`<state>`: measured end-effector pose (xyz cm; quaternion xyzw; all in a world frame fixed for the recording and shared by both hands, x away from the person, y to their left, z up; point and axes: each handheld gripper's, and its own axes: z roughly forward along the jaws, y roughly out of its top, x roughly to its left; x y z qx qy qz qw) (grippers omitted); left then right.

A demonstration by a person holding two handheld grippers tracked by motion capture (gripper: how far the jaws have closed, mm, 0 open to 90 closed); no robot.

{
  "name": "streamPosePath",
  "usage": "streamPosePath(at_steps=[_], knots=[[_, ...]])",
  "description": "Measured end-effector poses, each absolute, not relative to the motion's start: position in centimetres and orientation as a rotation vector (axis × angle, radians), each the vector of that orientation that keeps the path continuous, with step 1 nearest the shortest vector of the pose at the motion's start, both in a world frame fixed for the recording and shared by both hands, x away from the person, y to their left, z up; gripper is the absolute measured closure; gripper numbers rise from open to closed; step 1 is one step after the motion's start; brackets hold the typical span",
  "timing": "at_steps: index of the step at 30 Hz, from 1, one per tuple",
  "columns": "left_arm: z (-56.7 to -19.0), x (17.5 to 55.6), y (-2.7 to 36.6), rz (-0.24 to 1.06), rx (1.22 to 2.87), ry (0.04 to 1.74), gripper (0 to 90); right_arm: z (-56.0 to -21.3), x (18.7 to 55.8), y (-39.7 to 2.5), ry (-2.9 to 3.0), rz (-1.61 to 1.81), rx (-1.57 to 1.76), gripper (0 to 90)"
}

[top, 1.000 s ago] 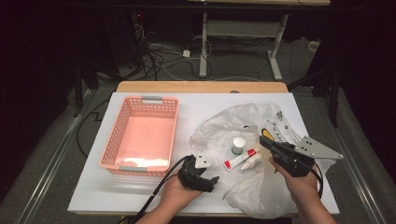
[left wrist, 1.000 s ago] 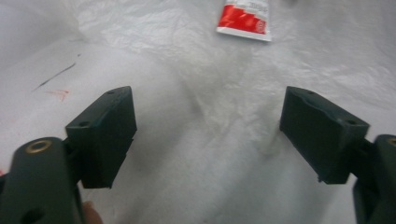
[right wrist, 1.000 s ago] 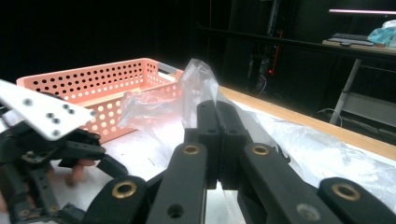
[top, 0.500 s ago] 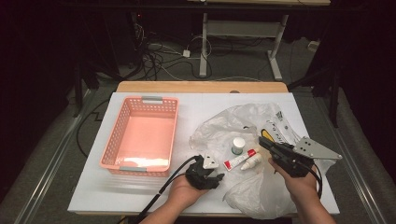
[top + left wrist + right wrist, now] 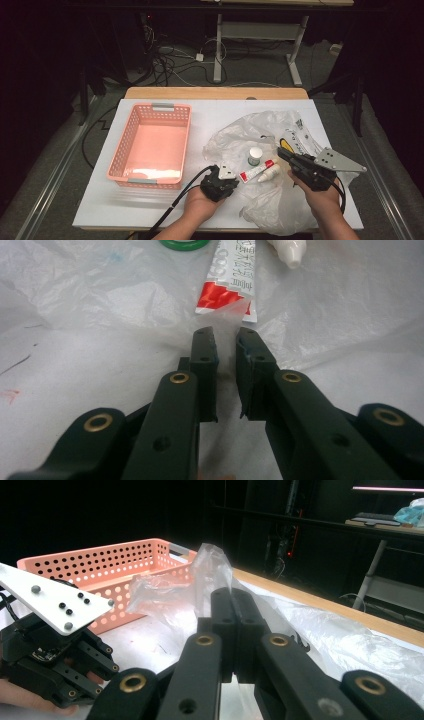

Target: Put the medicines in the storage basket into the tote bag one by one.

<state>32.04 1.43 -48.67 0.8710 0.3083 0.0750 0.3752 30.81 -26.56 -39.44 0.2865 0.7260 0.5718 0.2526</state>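
1. Left gripper (image 5: 226,172), lower centre of the high view, held in a hand at the near table (image 5: 150,210) edge; jaws slightly apart with a narrow gap and nothing between them, seen in the left gripper view (image 5: 225,337).
2. Its tips point at the red-and-white tube (image 5: 231,280), just short of its crimped end, not touching; tube lies on the clear plastic bag (image 5: 100,300).
3. In the high view the tube (image 5: 256,171) sits centre-right of frame on the bag (image 5: 240,137), between a small green-capped bottle (image 5: 255,156) above it and a small white dropper bottle (image 5: 270,174) to its right.
4. Right gripper (image 5: 284,154), lower right of the high view; jaws pressed together in the right gripper view (image 5: 234,597), probably pinching a fold of the bag (image 5: 212,570) that rises above the tips. The contact itself is hard to see.
5. Pink basket (image 5: 150,145), left of frame, well apart from the bag, looks empty.
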Motion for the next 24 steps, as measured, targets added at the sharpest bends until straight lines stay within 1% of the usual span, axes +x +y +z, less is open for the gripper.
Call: streamPosePath(at_steps=[4, 8, 9, 10, 12, 13, 15, 16, 17, 18, 19, 20, 21, 24], knots=[[-48.67, 31.99, 1.40, 0.196, 2.227, 0.791, 83.5, -39.48, 30.81, -26.74, 1.972, 1.555, 0.789, 90.0], [-48.67, 32.03, 1.44, 0.187, 2.225, 0.789, 83.2, -39.44, 30.74, -26.79, 1.970, 1.553, 0.782, 90.0], [-48.67, 32.04, 1.44, 0.187, 2.225, 0.789, 80.6, -39.42, 30.73, -26.81, 1.968, 1.554, 0.778, 90.0], [-48.67, 32.09, 1.43, 0.186, 2.221, 0.794, 75.4, -39.39, 30.69, -26.83, 1.968, 1.553, 0.782, 90.0], [-48.68, 32.36, 1.41, 0.179, 2.207, 0.828, 60.5, -39.39, 30.68, -26.90, 1.967, 1.550, 0.782, 90.0], [-48.69, 32.50, 1.35, 0.174, 2.206, 0.832, 55.3, -39.41, 30.68, -26.91, 1.967, 1.550, 0.786, 90.0], [-48.70, 32.52, 1.02, 0.190, 2.220, 0.833, 54.0, -39.46, 30.71, -26.85, 1.969, 1.552, 0.785, 90.0], [-48.71, 32.45, 0.86, 0.216, 2.222, 0.842, 56.0, -39.49, 30.69, -26.79, 1.973, 1.549, 0.789, 90.0], [-48.72, 32.40, 0.77, 0.230, 2.224, 0.846, 60.8, -39.52, 30.72, -26.71, 1.974, 1.550, 0.786, 90.0], [-48.72, 32.41, 0.78, 0.229, 2.223, 0.843, 67.5, -39.53, 30.72, -26.63, 1.977, 1.550, 0.785, 90.0], [-48.73, 32.40, 0.78, 0.228, 2.224, 0.843, 76.8, -39.54, 30.74, -26.54, 1.975, 1.548, 0.779, 90.0], [-48.74, 32.33, 0.70, 0.233, 2.232, 0.826, 84.1, -39.54, 30.71, -26.46, 1.980, 1.550, 0.781, 90.0], [-48.74, 32.15, 0.55, 0.255, 2.240, 0.817, 87.8, -39.55, 30.71, -26.40, 1.985, 1.546, 0.775, 90.0], [-48.73, 31.99, 0.57, 0.267, 2.238, 0.808, 88.5, -39.63, 30.73, -26.31, 1.988, 1.547, 0.779, 90.0]])
